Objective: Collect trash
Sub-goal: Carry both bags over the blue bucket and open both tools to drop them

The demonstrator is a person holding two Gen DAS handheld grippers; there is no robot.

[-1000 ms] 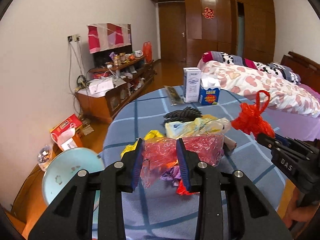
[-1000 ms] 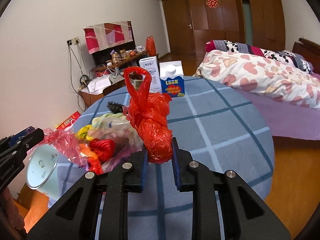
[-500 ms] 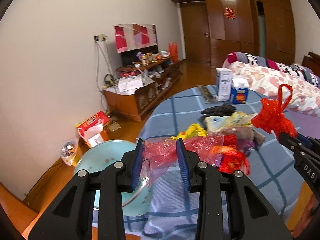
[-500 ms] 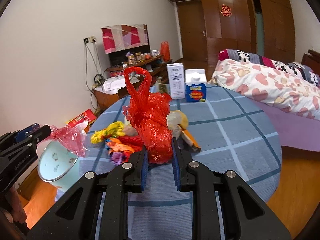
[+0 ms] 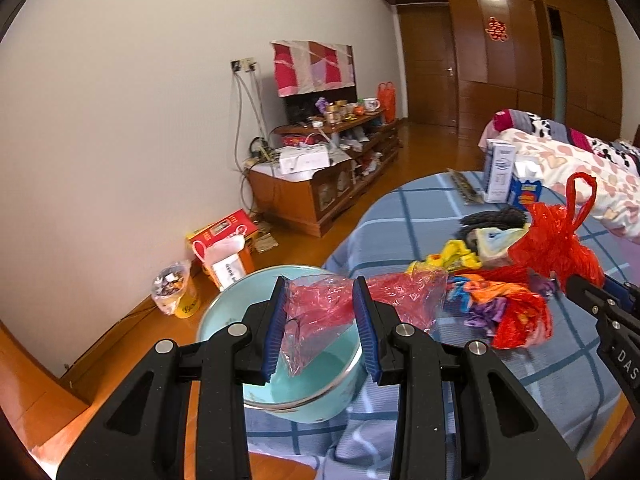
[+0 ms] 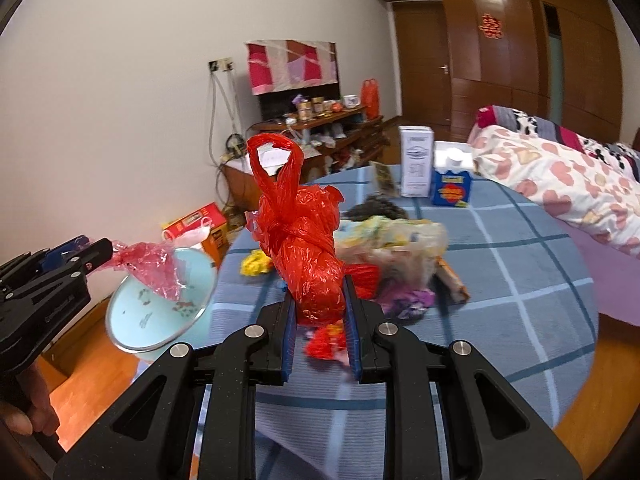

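Note:
My left gripper (image 5: 320,324) is shut on a thin red see-through plastic bag (image 5: 320,312) and holds it over a light blue bin (image 5: 304,384) at the table's left edge; bag (image 6: 148,264) and bin (image 6: 160,308) also show in the right wrist view. My right gripper (image 6: 320,324) is shut on a knotted red plastic bag (image 6: 308,248), held above the table; it also shows in the left wrist view (image 5: 556,244). A heap of coloured wrappers and bags (image 5: 492,296) lies on the blue checked tablecloth (image 6: 500,280).
Two cartons (image 6: 416,160) (image 6: 452,188) stand at the table's far side. A bed (image 6: 560,176) is on the right. A wooden TV cabinet (image 5: 320,188), a red box (image 5: 220,236) and a yellow cup (image 5: 176,292) are along the left wall.
My left gripper has carried the thin red bag left, off the heap, to above the blue bin. My right gripper keeps holding the knotted red bag.

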